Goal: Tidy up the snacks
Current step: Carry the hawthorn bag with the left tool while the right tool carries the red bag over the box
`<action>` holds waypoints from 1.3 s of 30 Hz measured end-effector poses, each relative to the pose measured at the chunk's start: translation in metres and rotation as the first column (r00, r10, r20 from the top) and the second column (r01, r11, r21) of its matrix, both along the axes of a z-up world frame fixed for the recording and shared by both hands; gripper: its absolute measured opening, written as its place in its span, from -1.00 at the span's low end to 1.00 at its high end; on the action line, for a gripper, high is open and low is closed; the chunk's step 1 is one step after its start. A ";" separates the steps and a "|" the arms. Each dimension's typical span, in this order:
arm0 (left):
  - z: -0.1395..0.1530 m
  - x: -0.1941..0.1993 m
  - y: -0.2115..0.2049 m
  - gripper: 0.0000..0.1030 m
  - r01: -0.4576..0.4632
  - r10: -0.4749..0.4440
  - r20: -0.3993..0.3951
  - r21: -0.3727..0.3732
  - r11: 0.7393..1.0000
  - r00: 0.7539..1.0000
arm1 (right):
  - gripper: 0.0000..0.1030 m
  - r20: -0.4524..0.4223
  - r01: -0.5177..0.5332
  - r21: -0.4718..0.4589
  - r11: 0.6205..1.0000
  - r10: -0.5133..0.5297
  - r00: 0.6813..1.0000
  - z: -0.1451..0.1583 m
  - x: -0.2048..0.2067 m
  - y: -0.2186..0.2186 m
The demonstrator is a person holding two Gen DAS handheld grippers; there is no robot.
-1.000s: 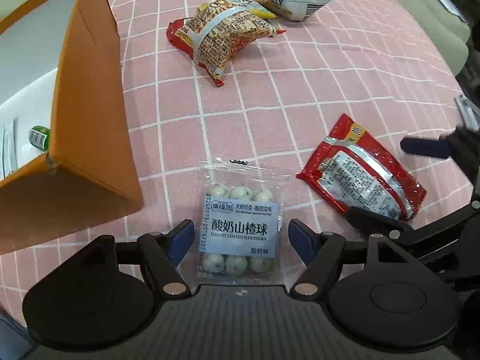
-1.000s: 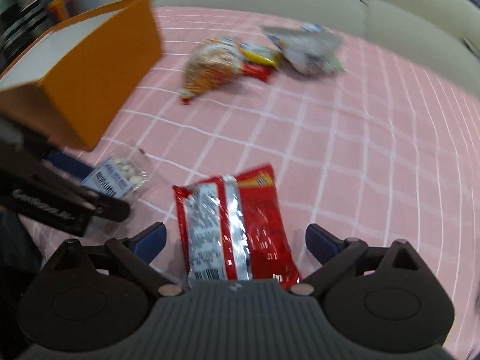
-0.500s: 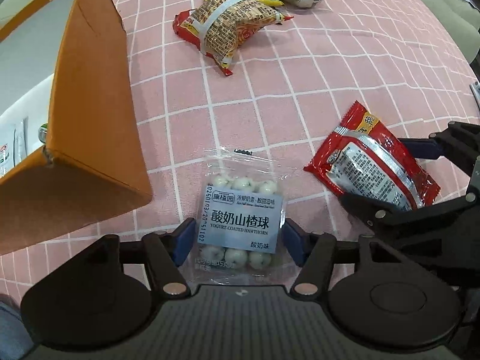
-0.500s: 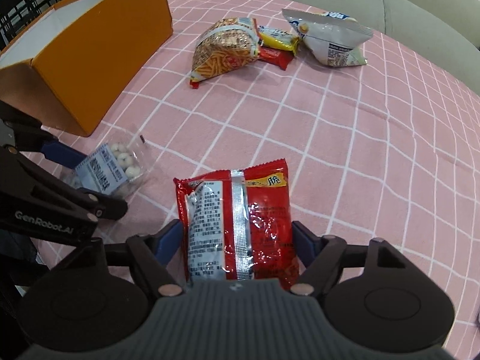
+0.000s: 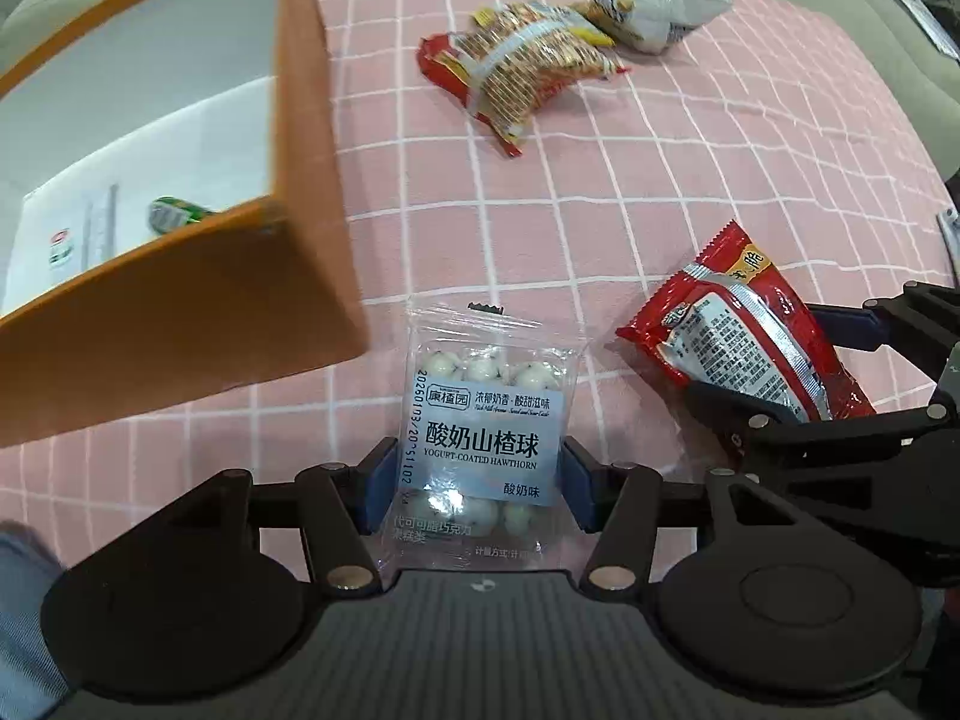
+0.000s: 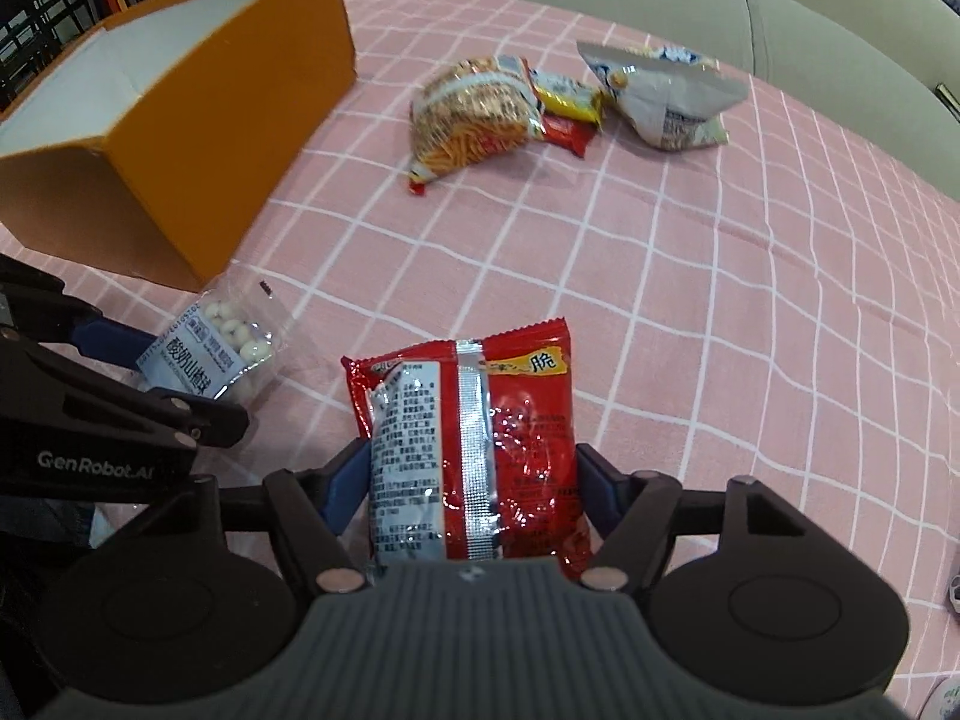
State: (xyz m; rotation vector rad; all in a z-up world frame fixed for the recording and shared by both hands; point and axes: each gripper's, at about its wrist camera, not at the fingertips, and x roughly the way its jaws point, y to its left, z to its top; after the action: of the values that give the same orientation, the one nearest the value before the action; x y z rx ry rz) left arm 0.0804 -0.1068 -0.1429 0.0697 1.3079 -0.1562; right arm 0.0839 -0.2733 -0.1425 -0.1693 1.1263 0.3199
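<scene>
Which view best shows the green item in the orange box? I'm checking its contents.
The left wrist view: it looks into the orange box and shows the green item. The right wrist view shows only walls.

A pink cloth with a white grid covered the surface. An open orange box stood on it at the left, and just beside its near corner was a clear packet of white yogurt-coated hawthorn balls. A red snack packet was nearer the middle, and well beyond lay an orange-patterned bag, small yellow and red packets, and a silver-white bag, bunched together.
</scene>
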 end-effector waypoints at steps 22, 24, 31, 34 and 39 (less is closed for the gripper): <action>0.133 -0.053 0.074 0.24 -0.059 0.118 0.317 -0.189 0.980 0.941 | 0.34 0.273 -0.112 0.043 0.993 0.096 0.957 0.126 -0.031 0.060; 0.142 -0.051 0.086 0.23 -0.078 0.142 0.338 -0.196 0.978 0.930 | 0.34 0.293 -0.131 0.036 0.991 0.115 0.949 0.135 -0.030 0.068; 0.167 -0.035 0.129 0.24 -0.137 0.191 0.411 -0.156 0.978 0.892 | 0.34 0.352 -0.215 0.022 0.976 0.194 0.916 0.162 -0.021 0.104; 0.174 -0.025 0.143 0.24 -0.160 0.200 0.433 -0.128 0.979 0.879 | 0.34 0.366 -0.256 0.015 0.967 0.233 0.901 0.169 -0.017 0.121; 0.175 -0.007 0.160 0.24 -0.184 0.206 0.437 -0.093 0.979 0.875 | 0.34 0.372 -0.305 -0.005 0.952 0.285 0.883 0.173 -0.005 0.152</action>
State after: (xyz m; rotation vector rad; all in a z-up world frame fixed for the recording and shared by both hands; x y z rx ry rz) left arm 0.0737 0.0531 0.0321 -0.0667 0.8431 0.0041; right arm 0.0791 -0.1215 0.0301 -0.3414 0.7140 0.5655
